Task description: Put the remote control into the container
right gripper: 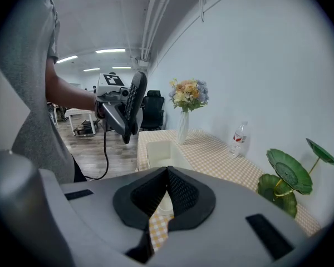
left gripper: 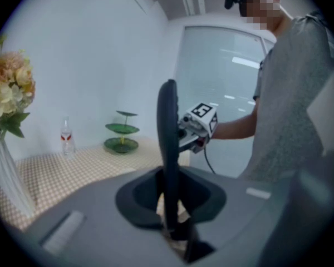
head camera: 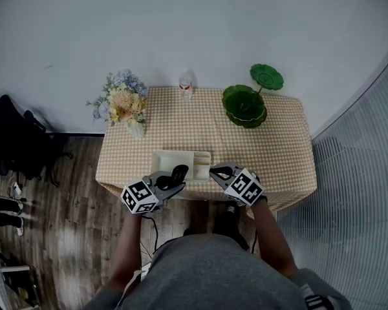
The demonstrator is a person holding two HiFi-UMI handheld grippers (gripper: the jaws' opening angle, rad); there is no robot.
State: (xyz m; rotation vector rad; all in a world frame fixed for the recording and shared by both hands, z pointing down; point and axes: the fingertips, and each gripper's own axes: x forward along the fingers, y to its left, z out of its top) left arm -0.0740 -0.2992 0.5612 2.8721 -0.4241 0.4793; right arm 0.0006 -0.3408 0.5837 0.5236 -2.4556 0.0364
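Observation:
My left gripper is shut on a black remote control and holds it over the near edge of the cream container on the checked table. In the left gripper view the remote stands upright between the jaws of the left gripper. My right gripper hovers just right of the container, shut with nothing in it. Seen from the right gripper, its pads meet, the container lies beyond them, and the remote hangs in the left gripper above the floor-side edge.
A vase of flowers stands at the table's back left, a small water bottle at the back middle, a green tiered leaf stand at the back right. Wooden floor and dark chairs lie to the left.

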